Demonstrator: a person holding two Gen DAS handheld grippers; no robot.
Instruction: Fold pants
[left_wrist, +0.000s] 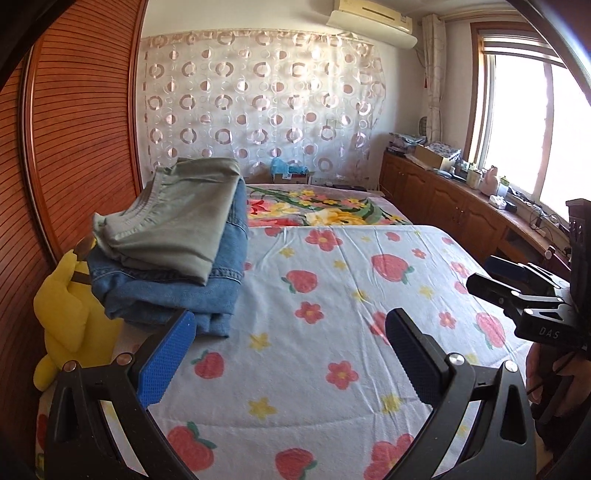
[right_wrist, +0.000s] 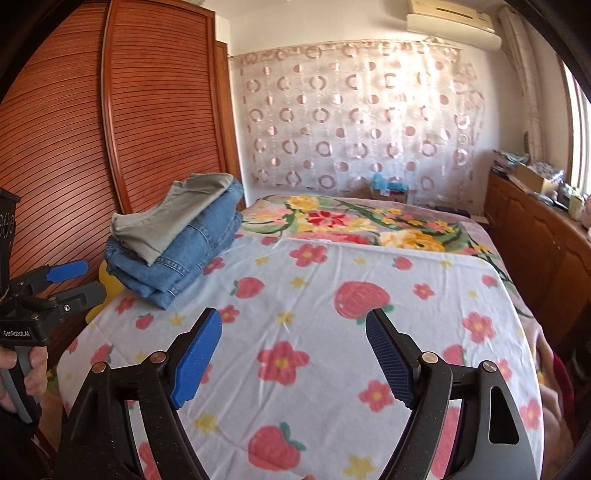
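Folded grey-green pants (left_wrist: 177, 218) lie on top of folded blue jeans (left_wrist: 173, 291) in a stack at the bed's left edge; the stack also shows in the right wrist view, the grey pair (right_wrist: 173, 218) over the jeans (right_wrist: 177, 258). My left gripper (left_wrist: 291, 325) is open and empty, just right of and below the stack. My right gripper (right_wrist: 293, 325) is open and empty above the strawberry-print sheet (right_wrist: 332, 332). Each gripper shows at the edge of the other's view, the right one (left_wrist: 491, 288) and the left one (right_wrist: 70, 280).
A yellow plush toy (left_wrist: 70, 317) sits between the stack and the wooden louvred wardrobe (left_wrist: 81, 147). A floral blanket (left_wrist: 325, 210) covers the far bed. A low wooden cabinet (left_wrist: 461, 206) with clutter runs along the right wall under the window.
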